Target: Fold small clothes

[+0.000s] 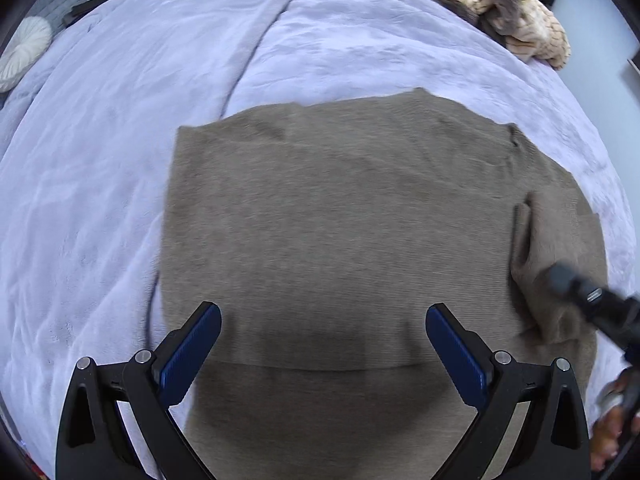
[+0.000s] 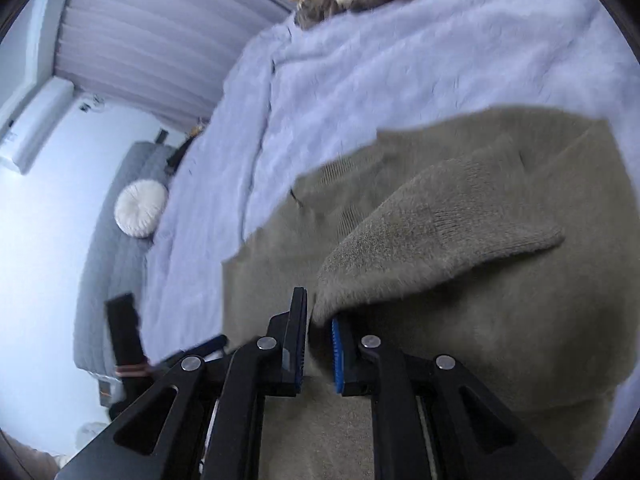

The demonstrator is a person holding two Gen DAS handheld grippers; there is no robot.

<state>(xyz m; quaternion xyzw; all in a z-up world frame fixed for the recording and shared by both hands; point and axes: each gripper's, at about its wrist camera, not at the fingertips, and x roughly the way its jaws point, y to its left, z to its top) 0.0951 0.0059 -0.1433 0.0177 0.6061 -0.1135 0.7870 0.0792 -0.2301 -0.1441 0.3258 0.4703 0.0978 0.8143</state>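
Note:
A taupe knit sweater (image 1: 340, 220) lies flat on a lavender blanket (image 1: 120, 160). My left gripper (image 1: 323, 312) hangs over the sweater's near part, pointing steeply down, open, with nothing between its blue pads. At the sweater's right side a sleeve (image 1: 552, 248) is lifted and folded inward. In the right wrist view my right gripper (image 2: 318, 312) is shut on the edge of that sleeve (image 2: 432, 232), which drapes over the sweater body (image 2: 500, 340). The right tool's black body (image 1: 588, 296) shows blurred at the left wrist view's right edge.
A heap of beige and brown clothes (image 1: 512, 12) lies at the blanket's far right. A round white cushion (image 2: 140, 208) rests on a grey seat (image 2: 116, 272) beyond the bed's left side. A hand (image 1: 616, 432) shows at lower right.

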